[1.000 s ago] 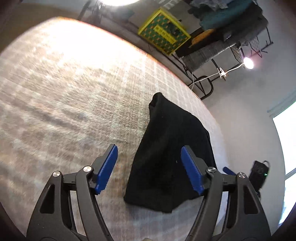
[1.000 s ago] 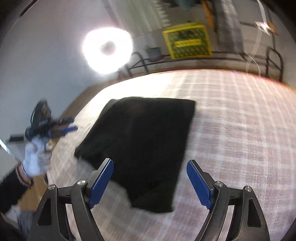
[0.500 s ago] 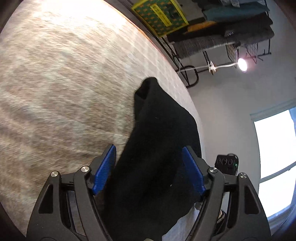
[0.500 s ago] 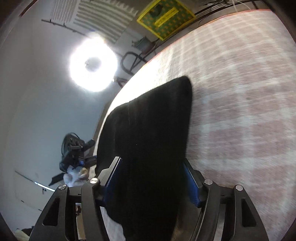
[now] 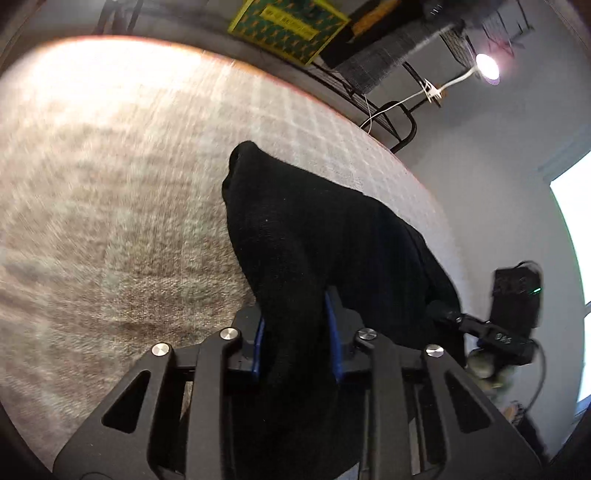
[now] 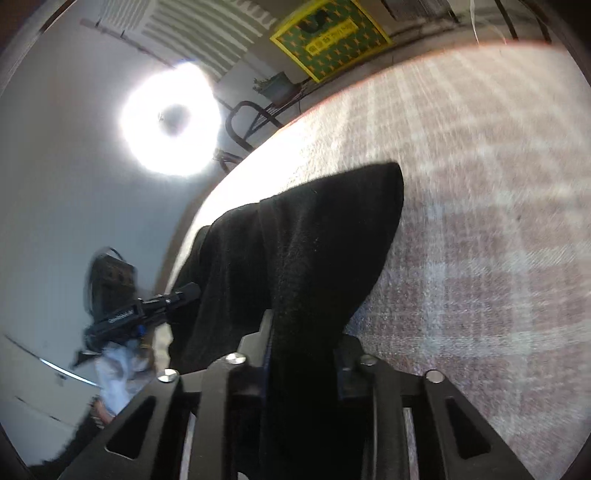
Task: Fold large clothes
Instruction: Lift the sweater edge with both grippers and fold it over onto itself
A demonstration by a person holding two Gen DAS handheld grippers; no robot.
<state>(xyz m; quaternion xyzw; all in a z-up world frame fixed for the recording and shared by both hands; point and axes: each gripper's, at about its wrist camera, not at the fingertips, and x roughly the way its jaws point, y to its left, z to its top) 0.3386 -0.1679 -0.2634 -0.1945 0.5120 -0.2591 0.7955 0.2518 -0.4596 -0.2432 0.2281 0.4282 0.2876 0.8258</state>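
Both jaws are closing on the black garment (image 5: 317, 236): left hand-held gripper (image 5: 295, 332) and right hand-held gripper (image 6: 303, 354) pinch bunched near-edge cloth. Soft, limp, likely light; best held at corners.

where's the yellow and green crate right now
The yellow and green crate sits at the top of both wrist views, past the far edge of the checked surface, beside the metal rack.

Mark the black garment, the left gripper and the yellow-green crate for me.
black garment (image 5: 303, 236): left wrist view, middle of the dark cloth.
left gripper (image 5: 295, 332): left wrist view, between the blue pads, jaws closing on the cloth.
yellow-green crate (image 6: 328, 37): right wrist view, patterned face.
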